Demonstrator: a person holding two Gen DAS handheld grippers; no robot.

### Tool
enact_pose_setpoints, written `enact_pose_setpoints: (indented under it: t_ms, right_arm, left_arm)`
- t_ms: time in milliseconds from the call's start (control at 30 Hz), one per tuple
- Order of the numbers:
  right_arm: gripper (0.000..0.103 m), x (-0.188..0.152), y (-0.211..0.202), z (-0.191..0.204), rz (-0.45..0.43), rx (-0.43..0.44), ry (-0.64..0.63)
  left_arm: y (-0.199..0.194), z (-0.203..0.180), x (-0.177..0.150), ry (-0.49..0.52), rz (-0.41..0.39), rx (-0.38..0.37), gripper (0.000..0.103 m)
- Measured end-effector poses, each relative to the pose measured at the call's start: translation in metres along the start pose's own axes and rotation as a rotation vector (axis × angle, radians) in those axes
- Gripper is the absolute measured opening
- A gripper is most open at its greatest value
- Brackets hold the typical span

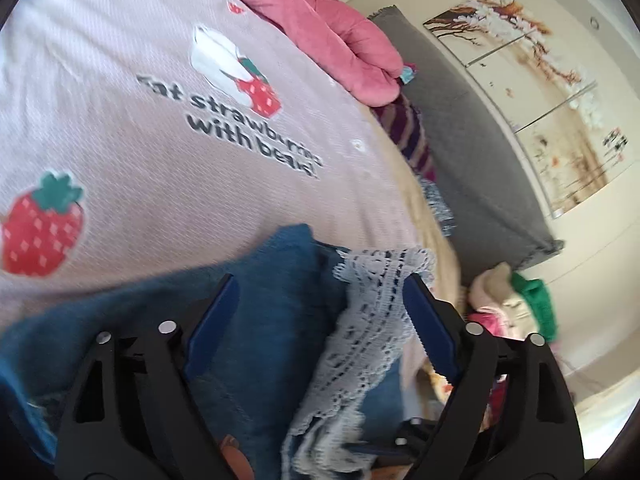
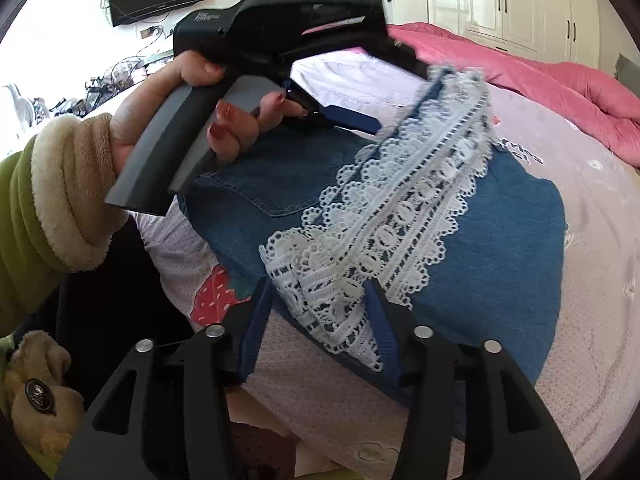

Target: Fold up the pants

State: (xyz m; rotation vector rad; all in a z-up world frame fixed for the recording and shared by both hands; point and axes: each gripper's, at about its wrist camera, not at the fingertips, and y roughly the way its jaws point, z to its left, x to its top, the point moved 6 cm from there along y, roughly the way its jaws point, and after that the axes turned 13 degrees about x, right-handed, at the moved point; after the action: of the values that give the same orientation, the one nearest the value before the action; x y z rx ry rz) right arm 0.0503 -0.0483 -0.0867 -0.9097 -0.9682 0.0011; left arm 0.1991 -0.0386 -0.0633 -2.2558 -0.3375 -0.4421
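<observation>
Lying on the sheet [image 2: 580, 200], the pants [image 2: 500, 248] sit between both wide-open grippers, left [image 1: 320, 300] and right [image 2: 316, 300], lace [image 2: 400, 208] draped across.

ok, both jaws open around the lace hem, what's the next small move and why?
Probably shut the right gripper on the lace hem: its jaws stand open astride the lace, which lies bunched across the folded denim pants. The left gripper is open at the other end.
</observation>
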Motion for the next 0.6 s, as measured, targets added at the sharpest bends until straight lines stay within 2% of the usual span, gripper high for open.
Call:
enact_pose_setpoints:
  t_ms: [133,233,400,500,567,600]
  right_arm:
    - [0.060,-0.004,0.007,0.006,0.012,0.013,-0.021]
    - [0.063,-0.003,0.010,0.007,0.013,0.023,-0.020]
    - [0.066,-0.004,0.015,0.011,0.009,0.034,-0.023]
    - [0.066,-0.005,0.008,0.009,0.008,0.045,-0.018]
    - [0.066,-0.004,-0.001,0.007,-0.004,0.065,0.007]
    - [0.066,-0.003,-0.007,0.006,-0.016,0.073,0.020]
  left_arm:
    - [-0.002,-0.009,0.000,-0.024,-0.003,-0.066,0.083]
    - [-0.004,-0.013,0.002,-0.011,-0.015,-0.059,0.085]
    - [0.020,-0.017,0.001,0.089,0.010,0.160,0.085]
    - [0.032,-0.017,0.003,0.116,0.017,0.248,0.085]
    - [0.043,-0.013,0.004,0.150,0.030,0.329,0.071]
    - [0.048,-0.011,0.004,0.173,0.039,0.363,0.051]
